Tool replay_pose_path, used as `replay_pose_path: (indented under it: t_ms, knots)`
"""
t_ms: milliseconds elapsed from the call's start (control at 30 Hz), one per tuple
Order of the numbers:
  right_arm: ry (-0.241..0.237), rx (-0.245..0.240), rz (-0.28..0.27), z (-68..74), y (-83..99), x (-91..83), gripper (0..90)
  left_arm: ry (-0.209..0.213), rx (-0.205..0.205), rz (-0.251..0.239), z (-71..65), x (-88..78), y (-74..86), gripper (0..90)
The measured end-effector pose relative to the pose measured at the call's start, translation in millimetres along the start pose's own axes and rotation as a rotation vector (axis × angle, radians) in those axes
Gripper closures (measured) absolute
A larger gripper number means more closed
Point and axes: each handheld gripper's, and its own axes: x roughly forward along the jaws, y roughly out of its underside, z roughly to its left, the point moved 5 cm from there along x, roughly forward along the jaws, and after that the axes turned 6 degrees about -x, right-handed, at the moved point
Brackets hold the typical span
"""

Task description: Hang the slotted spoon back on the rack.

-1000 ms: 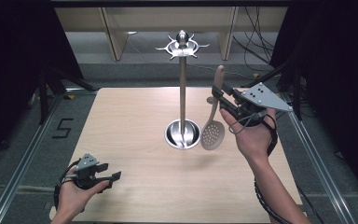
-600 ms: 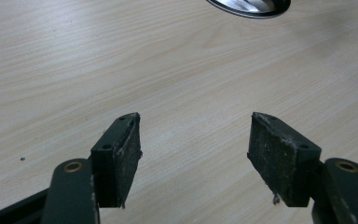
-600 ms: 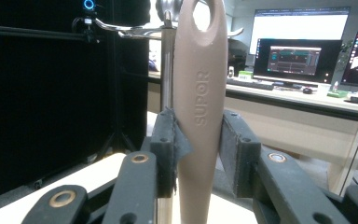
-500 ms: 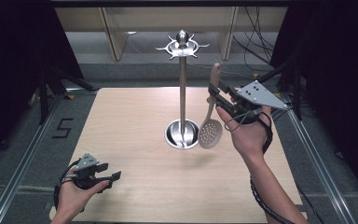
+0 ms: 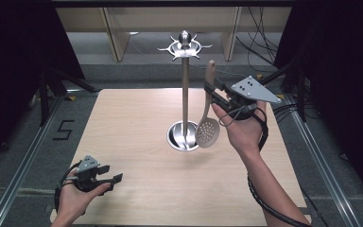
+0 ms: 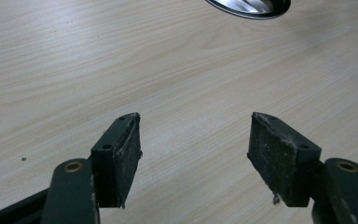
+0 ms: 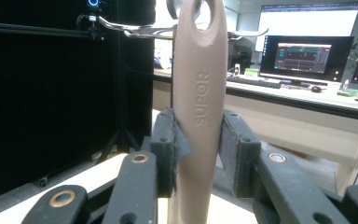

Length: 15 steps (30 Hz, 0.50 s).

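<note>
Slotted beige plastic spoon (image 5: 207,124) hangs upright in the right gripper (image 5: 216,96), at about 3 o'clock from the pole of the tall polished steel utensil stand (image 5: 185,94). Its perforated bowl is low, just beside the round steel base, and the handle points up toward the ring of hooks at the top. In the right gripper view the two black pads (image 7: 168,149) pinch the handle at its middle, below the hanging hole.

The left gripper (image 5: 108,177) rests near the 7 o'clock corner of the pale wooden table (image 5: 123,127), its jaws spread with nothing between them.

I judge the risk is this: the handle is smooth and the grip is narrow, so the spoon may turn or slide in the pads while the hole is brought to a hook. A push against the thin pole could also tip the stand.

Beyond the table are dark curtains, cables on a grey floor and desks with lit monitors (image 7: 303,53).
</note>
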Motion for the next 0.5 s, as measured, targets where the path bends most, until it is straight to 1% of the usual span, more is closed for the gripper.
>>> replay_pose_path:
  t_ms: [67, 133, 167, 200, 233, 267, 333, 367, 400, 467, 500]
  knots:
    - [-0.007, 0.003, 0.009, 1.3, -0.6, 1.6, 69.3, 0.000, 0.001, 0.000, 0.1, -0.1, 0.0, 33.4]
    - [-0.004, -0.013, 0.012, 0.6, -1.6, 4.2, 69.2, -0.001, 0.030, 0.022, 2.2, -1.7, 0.3, 33.4]
    - [-0.008, -0.007, 0.014, 1.4, -2.0, 5.1, 69.2, -0.001, 0.035, 0.025, 2.5, -1.9, 0.4, 33.4]
    - [-0.014, 0.001, 0.016, 2.4, -2.9, 5.9, 69.2, -0.001, 0.032, 0.023, 2.4, -1.8, 0.3, 33.4]
    - [-0.009, -0.011, 0.015, 1.3, -3.9, 6.9, 69.2, 0.000, 0.034, 0.024, 2.6, -1.8, 0.3, 33.4]
    - [-0.007, -0.006, 0.020, 1.6, -4.6, 7.5, 69.2, 0.000, 0.033, 0.024, 2.5, -1.7, 0.4, 33.4]
    - [-0.004, -0.012, 0.017, 1.7, -6.9, 9.6, 69.3, -0.001, 0.037, 0.026, 2.7, -1.9, 0.4, 33.4]
    - [-0.012, -0.008, 0.027, 2.5, -7.5, 10.1, 69.2, -0.001, 0.037, 0.026, 2.7, -1.9, 0.4, 33.4]
    - [-0.013, -0.007, 0.028, 3.1, -8.2, 11.3, 69.2, -0.001, 0.006, 0.004, 0.5, -0.4, 0.0, 33.4]
    - [-0.011, -0.004, 0.034, 3.5, -8.7, 13.0, 69.2, 0.000, 0.003, -0.001, 0.1, -0.1, -0.1, 33.4]
    - [-0.012, -0.012, 0.031, 3.3, -9.0, 14.1, 69.2, 0.000, 0.003, -0.001, 0.1, -0.1, -0.1, 33.4]
